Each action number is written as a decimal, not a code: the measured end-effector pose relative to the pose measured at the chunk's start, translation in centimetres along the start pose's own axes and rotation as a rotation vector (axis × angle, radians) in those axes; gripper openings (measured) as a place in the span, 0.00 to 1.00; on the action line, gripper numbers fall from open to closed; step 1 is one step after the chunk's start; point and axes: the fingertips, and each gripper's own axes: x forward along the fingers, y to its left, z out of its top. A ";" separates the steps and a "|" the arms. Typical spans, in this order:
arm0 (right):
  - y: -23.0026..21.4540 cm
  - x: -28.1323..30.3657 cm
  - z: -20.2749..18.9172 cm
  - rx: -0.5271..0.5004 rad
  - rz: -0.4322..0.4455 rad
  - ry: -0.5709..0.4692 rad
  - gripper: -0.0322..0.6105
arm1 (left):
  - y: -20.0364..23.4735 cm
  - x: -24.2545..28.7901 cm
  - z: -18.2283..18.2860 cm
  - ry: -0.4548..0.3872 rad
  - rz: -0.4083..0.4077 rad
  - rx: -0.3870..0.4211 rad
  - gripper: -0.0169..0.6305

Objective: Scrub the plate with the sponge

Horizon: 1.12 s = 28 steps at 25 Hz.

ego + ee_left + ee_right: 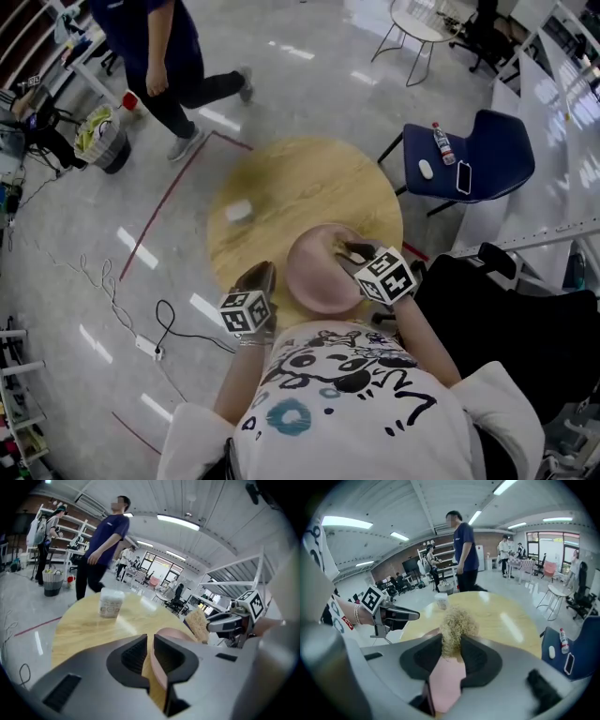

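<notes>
A pink plate (317, 279) lies at the near edge of the round wooden table (309, 178). My right gripper (354, 253) is over the plate's right side, shut on a frizzy yellowish sponge (457, 623); the plate (445, 681) shows pink below its jaws. My left gripper (262, 277) is at the plate's left side. In the left gripper view its jaws (150, 640) stand a little apart, with the plate's rim (174, 633) running between them close to the right jaw and bare table showing in the gap. The sponge (199, 625) and right gripper (224, 623) show to the right there.
A white cup (239, 211) stands on the table's left part. A blue chair (469, 155) with a bottle and a phone stands at the right. A person (169, 66) walks past the far side of the table. A cable (169, 319) lies on the floor at the left.
</notes>
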 end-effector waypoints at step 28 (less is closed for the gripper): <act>1.7 -25.4 16.0 -0.241 -0.253 -0.863 0.25 | -18.8 -11.1 22.0 -0.492 -0.361 0.493 0.05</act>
